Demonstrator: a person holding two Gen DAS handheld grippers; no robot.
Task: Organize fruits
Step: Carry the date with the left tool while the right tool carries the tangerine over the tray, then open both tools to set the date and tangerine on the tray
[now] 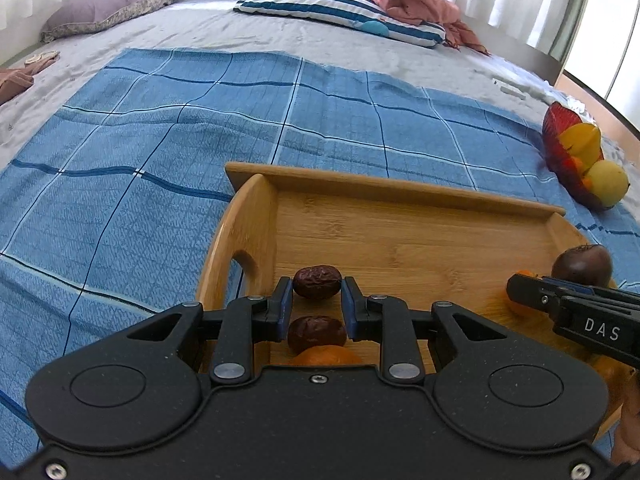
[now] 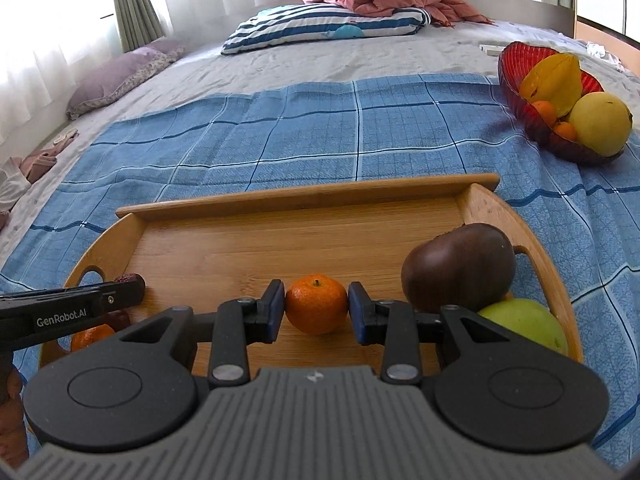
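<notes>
A wooden tray [image 1: 400, 232] lies on a blue checked cloth. My left gripper [image 1: 316, 290] is shut on a wrinkled red date [image 1: 317, 280] low over the tray's left end. A second date [image 1: 316, 334] and a small orange [image 1: 326, 355] lie just behind its fingers. My right gripper [image 2: 316, 306] is shut on a mandarin [image 2: 316, 302] near the tray floor [image 2: 260, 252]. Right of it lie a dark brown fruit [image 2: 458, 268] and a green apple [image 2: 524, 324]. The left gripper's tip [image 2: 128, 292] shows at the tray's left end beside a date [image 2: 130, 279].
A red glass bowl [image 2: 516, 60] at the far right holds a starfruit [image 2: 554, 80], a yellow round fruit [image 2: 598, 122] and small oranges. The blue cloth [image 2: 280, 140] spreads over a grey bed, with a striped pillow [image 2: 324, 28], a pink blanket and a purple pillow behind.
</notes>
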